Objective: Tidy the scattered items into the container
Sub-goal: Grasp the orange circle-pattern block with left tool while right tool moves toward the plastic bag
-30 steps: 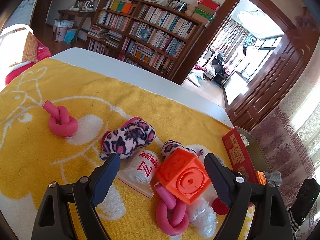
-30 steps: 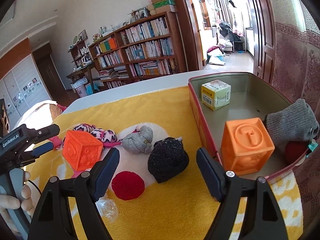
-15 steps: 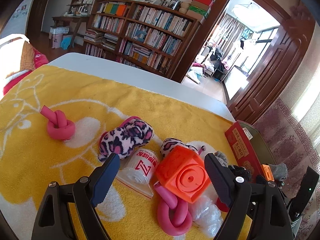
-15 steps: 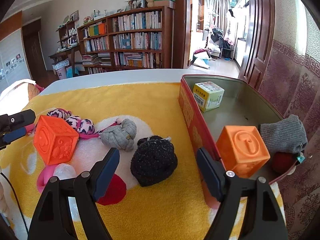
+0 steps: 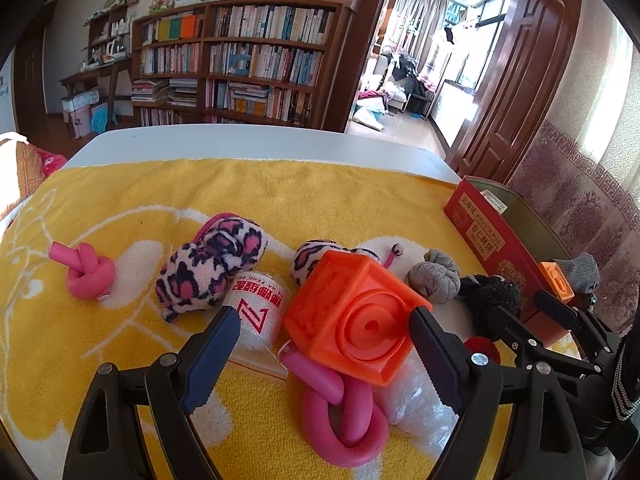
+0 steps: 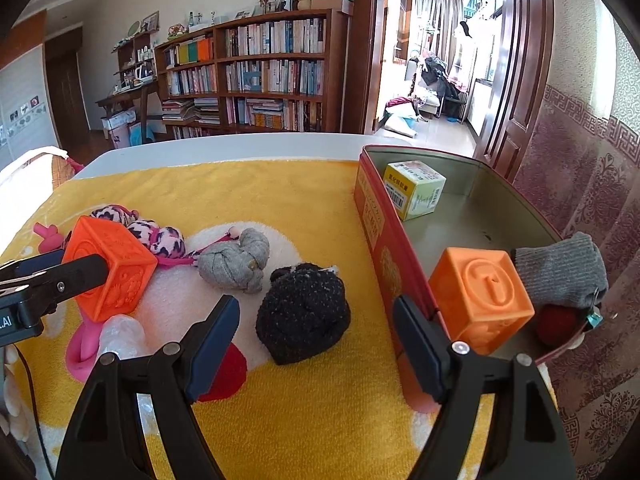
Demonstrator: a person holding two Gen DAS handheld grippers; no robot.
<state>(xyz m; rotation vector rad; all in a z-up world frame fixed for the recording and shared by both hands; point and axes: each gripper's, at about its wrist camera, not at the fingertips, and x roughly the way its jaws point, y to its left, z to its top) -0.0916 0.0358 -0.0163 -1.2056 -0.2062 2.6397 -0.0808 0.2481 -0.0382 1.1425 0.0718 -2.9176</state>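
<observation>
Since a second ago the left gripper (image 5: 320,354) has rolled and edged in on the orange cube (image 5: 354,316), which now looms larger between its fingers; its jaws stand apart and do not yet press the cube. The right gripper (image 6: 316,344) has barely shifted but now frames the black knitted ball (image 6: 304,312) more squarely, jaws likewise apart and holding nothing. The red tin (image 6: 380,240), at the right edge of the yellow towel (image 6: 300,196) on the desk, already holds a small yellow box (image 6: 414,190), a second orange cube (image 6: 482,294), a grey sock (image 6: 560,276) and a red ball (image 6: 554,324). Still out on the towel are the cube, black ball, grey knotted sock (image 6: 236,260), leopard-print socks (image 5: 212,264), two pink knotted tubes (image 5: 90,272), a white roll (image 5: 258,312), a clear plastic wrap (image 5: 412,400) and a red disc (image 6: 224,372). The job looks roughly a third done.
</observation>
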